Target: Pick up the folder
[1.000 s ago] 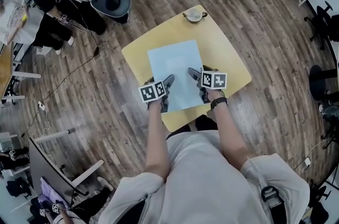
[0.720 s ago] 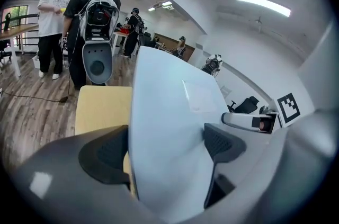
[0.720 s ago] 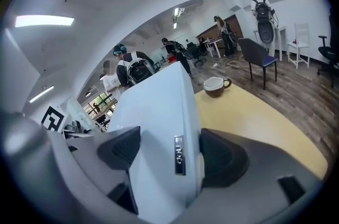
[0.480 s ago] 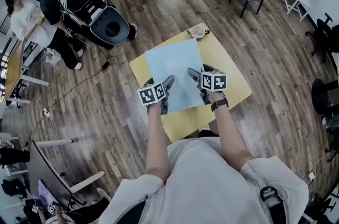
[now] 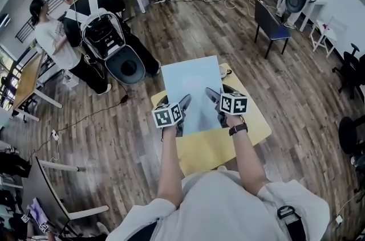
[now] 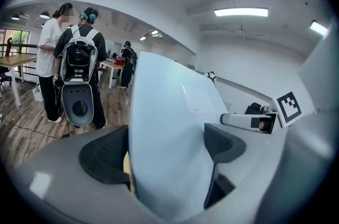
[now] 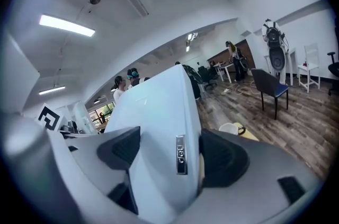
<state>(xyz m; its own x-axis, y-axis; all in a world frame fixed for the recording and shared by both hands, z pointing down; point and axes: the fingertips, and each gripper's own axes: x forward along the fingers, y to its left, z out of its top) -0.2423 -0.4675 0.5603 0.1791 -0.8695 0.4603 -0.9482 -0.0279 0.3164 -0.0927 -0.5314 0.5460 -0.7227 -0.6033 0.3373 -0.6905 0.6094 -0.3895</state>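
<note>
Mid-lift, by the look of it. Holding the folder (image 5: 191, 89) up over the yellow counter (image 5: 219, 143), apparently clear of it, near end low, far end tipped up and away. Clamping its left edge tight in the left hand-held gripper (image 5: 183, 103); clamping its right edge tight in the right hand-held gripper (image 5: 212, 94), just beside the metal clip (image 7: 181, 154). Pointing its long axis straight out from the person. Next, probably: keep both pinches even, raise together, avoid twisting or bowing the thin cover.

left tool (image 6: 167, 164) clamps the pale blue folder (image 6: 169, 122).
</note>
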